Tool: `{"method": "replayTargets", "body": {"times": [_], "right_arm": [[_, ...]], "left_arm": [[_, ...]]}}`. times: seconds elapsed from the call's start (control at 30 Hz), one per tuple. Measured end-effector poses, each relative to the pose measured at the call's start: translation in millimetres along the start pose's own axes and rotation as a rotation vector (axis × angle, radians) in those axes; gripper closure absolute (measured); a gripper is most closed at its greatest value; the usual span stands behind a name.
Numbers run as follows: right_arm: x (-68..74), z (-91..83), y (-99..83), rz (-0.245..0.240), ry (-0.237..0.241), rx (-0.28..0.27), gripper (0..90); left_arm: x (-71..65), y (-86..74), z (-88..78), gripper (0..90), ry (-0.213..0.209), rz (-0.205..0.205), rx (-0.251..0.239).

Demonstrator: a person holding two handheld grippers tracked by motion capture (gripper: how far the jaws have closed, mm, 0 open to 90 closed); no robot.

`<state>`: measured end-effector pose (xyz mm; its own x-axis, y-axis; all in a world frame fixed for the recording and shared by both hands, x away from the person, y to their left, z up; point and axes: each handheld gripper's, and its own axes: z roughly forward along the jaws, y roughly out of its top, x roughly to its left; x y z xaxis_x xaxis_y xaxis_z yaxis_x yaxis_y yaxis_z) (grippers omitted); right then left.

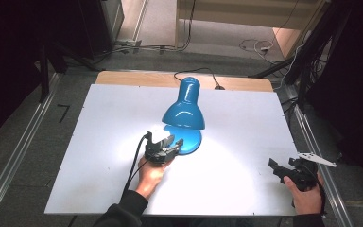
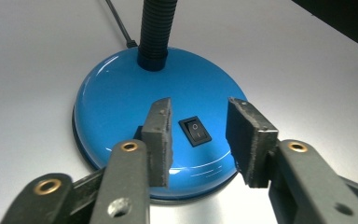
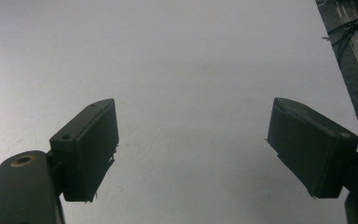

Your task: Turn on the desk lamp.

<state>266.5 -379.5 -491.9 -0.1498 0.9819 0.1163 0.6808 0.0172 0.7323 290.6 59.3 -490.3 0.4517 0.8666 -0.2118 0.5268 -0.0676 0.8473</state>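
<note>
Left hand-held gripper (image 2: 198, 135) hovers part-open over the blue lamp base (image 2: 121, 102), pads (image 2: 161, 128) flanking its black switch (image 2: 194, 131), pinching nothing.

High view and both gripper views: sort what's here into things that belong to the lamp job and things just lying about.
Part of the job:
- blue lamp, lit
- its switch, between the open fingers
- left gripper, at the lamp's base
- lamp cord

Just lying about:
- right gripper, open over the bare table
- cables on the floor
</note>
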Motion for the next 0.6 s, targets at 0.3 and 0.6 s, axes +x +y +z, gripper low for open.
{"method": "replayTargets", "body": {"times": [0.3,0.6], "right_arm": [[0.0,-1.1,-0.2,0.010,0.000,0.003,15.0],[0.4,-1.2,-0.6,0.005,-0.005,0.001,15.0]], "left_arm": [[14.0,-5.1,-21.7,41.9,0.038,0.017,0.005],[31.6,-5.5,-38.3,38.8,0.070,-0.014,-0.014]]}}
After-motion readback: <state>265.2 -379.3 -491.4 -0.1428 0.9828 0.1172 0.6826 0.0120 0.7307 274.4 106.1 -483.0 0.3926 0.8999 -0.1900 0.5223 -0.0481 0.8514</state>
